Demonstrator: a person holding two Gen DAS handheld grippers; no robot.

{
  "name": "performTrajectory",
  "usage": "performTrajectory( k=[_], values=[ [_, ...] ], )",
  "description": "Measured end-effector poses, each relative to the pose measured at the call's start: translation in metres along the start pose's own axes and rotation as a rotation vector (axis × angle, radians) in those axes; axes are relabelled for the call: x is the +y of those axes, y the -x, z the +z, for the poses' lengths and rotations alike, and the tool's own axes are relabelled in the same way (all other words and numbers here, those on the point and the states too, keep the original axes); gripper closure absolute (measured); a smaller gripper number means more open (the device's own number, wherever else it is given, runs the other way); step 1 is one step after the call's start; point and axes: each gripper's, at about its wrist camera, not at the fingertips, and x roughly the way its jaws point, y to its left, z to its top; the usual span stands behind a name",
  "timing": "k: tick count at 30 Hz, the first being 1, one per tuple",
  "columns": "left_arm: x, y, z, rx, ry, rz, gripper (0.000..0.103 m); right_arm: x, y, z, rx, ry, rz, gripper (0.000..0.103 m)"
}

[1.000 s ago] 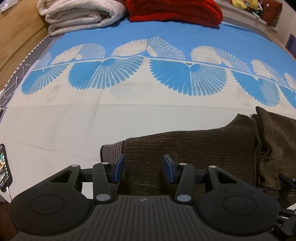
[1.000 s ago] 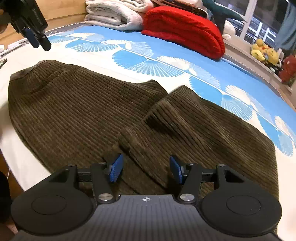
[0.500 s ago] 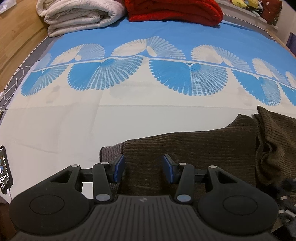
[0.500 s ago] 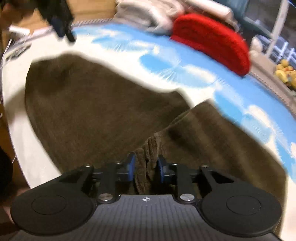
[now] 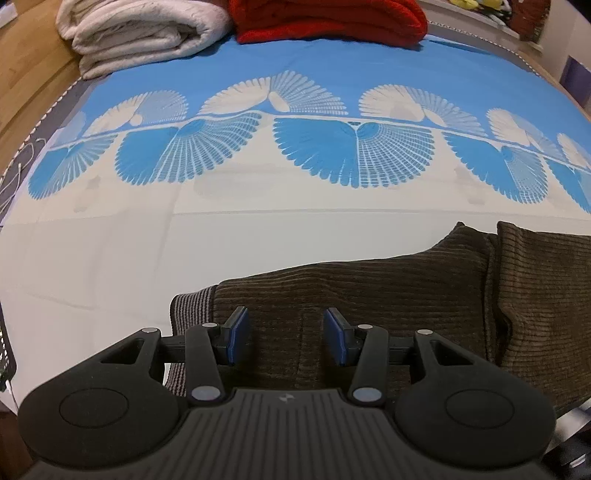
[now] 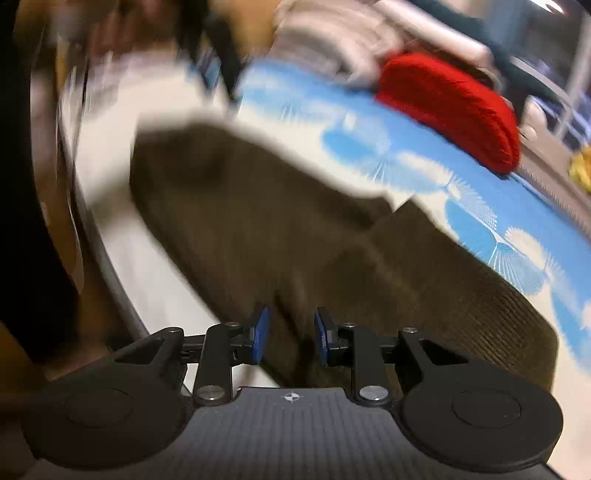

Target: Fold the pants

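Brown corduroy pants [image 5: 388,288] lie on the bed, with the striped inside of the waistband [image 5: 192,306] showing at their left end. My left gripper [image 5: 286,339] hovers open just above that waistband end, and nothing is pinched between its blue pads. In the blurred right wrist view the pants [image 6: 258,221] stretch away from me, with one leg folded over on the right. My right gripper [image 6: 290,332] has a bunched fold of the fabric between its pads. Its jaws are opening a little, and the cloth still fills the gap.
The bed sheet [image 5: 258,229] is white near me and blue with fan shapes farther off. A folded white blanket [image 5: 140,33] and a red blanket [image 5: 332,18] lie at the far end. A phone [image 5: 5,365] sits at the left edge. A person [image 6: 33,221] is blurred on the left.
My right gripper went from open over the pants to closed on a fold. It then rose and swung with the fabric, its jaws a little wider. The left gripper stayed put.
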Motion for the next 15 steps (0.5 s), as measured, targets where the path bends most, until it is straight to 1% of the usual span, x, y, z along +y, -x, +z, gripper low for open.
performTrajectory(
  k=[1, 2, 3, 4, 5, 6, 7, 8, 9, 10, 11, 12, 13, 14, 15],
  values=[
    [0.001, -0.001, 0.0, 0.002, 0.004, 0.003, 0.053, -0.011, 0.01, 0.001, -0.035, -0.06, -0.007, 0.068],
    [0.003, -0.002, 0.0, 0.006, 0.01, 0.007, 0.053, -0.024, 0.019, 0.0, -0.059, -0.127, -0.038, 0.068],
    [0.005, -0.003, 0.0, 0.01, 0.017, 0.011, 0.053, -0.041, 0.024, -0.005, -0.062, -0.209, -0.088, 0.068],
    [0.007, -0.003, -0.001, 0.012, 0.022, 0.013, 0.053, -0.058, 0.026, -0.011, -0.048, -0.288, -0.134, 0.068],
    [0.009, -0.003, -0.001, 0.013, 0.024, 0.013, 0.053, -0.073, 0.025, -0.019, -0.018, -0.362, -0.18, 0.068],
    [0.01, -0.003, -0.001, 0.014, 0.025, 0.013, 0.053, -0.091, 0.02, -0.033, 0.056, -0.456, -0.255, 0.068],
    [0.011, -0.004, -0.002, 0.014, 0.025, 0.013, 0.053, -0.106, 0.012, -0.047, 0.155, -0.523, -0.317, 0.068],
    [0.012, -0.003, -0.003, 0.016, 0.024, 0.014, 0.053, -0.117, 0.006, -0.063, 0.241, -0.572, -0.338, 0.069],
    [0.014, -0.003, -0.004, 0.016, 0.025, 0.014, 0.053, -0.125, 0.005, -0.076, 0.257, -0.623, -0.305, 0.07],
    [0.017, -0.003, -0.005, 0.015, 0.029, 0.014, 0.053, -0.131, 0.012, -0.079, 0.224, -0.672, -0.284, 0.07],
    [0.02, -0.002, -0.006, 0.015, 0.032, 0.015, 0.053, -0.134, 0.017, -0.077, 0.21, -0.698, -0.279, 0.07],
    [0.022, -0.002, -0.007, 0.014, 0.036, 0.017, 0.053, -0.134, 0.025, -0.072, 0.174, -0.709, -0.288, 0.069],
    [0.025, -0.002, -0.008, 0.014, 0.042, 0.019, 0.053, -0.133, 0.034, -0.069, 0.118, -0.708, -0.314, 0.068],
    [0.028, -0.002, -0.008, 0.015, 0.048, 0.02, 0.053, -0.132, 0.036, -0.068, 0.093, -0.709, -0.34, 0.068],
    [0.031, -0.002, -0.009, 0.018, 0.054, 0.022, 0.053, -0.134, 0.035, -0.071, 0.106, -0.719, -0.365, 0.067]
  ],
)
